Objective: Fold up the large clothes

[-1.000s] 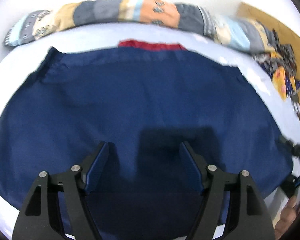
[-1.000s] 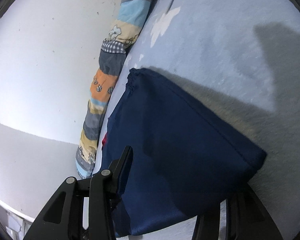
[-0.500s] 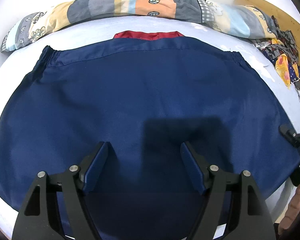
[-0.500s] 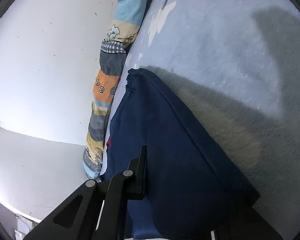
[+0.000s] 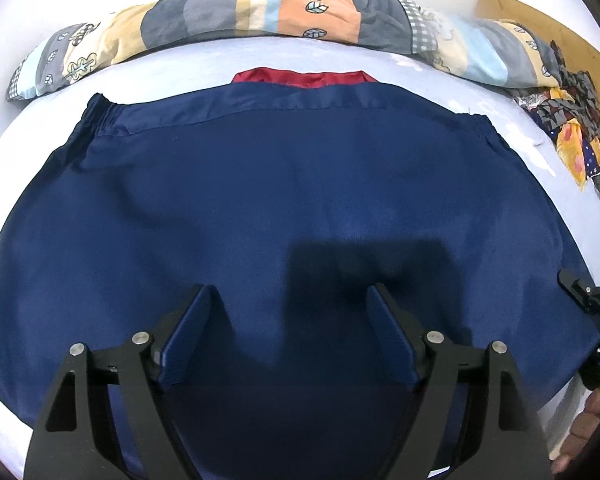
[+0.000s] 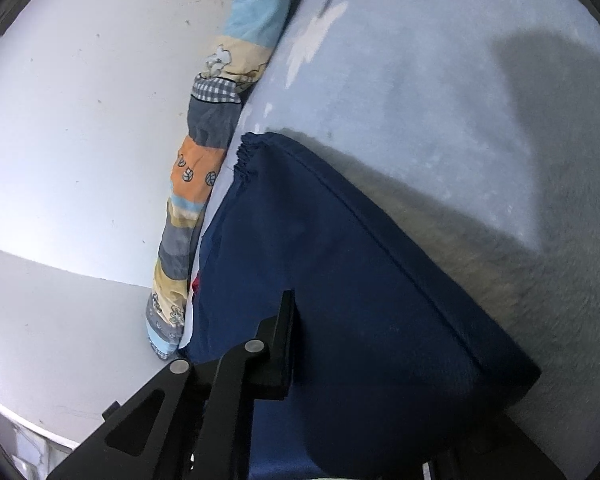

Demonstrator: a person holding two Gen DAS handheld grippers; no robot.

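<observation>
Lying flat on the pale blue bed sheet [image 5: 228, 60], the dark blue satin garment [image 5: 300, 184] looks thin, limp and slippery. The right hand-held gripper [image 6: 380, 392] has just closed onto its corner; the left hand-held gripper [image 5: 288, 340] hovers agape above its near hem, best pinched next.

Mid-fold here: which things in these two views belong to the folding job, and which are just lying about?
Job:
- navy garment, spread flat on the bed sheet
- right gripper, which has just closed on the garment's edge
- left gripper, open above the cloth

Lying about:
- striped patchwork quilt roll along the wall
- red cloth peeking from under the waistband
- patterned clothes heap
</observation>
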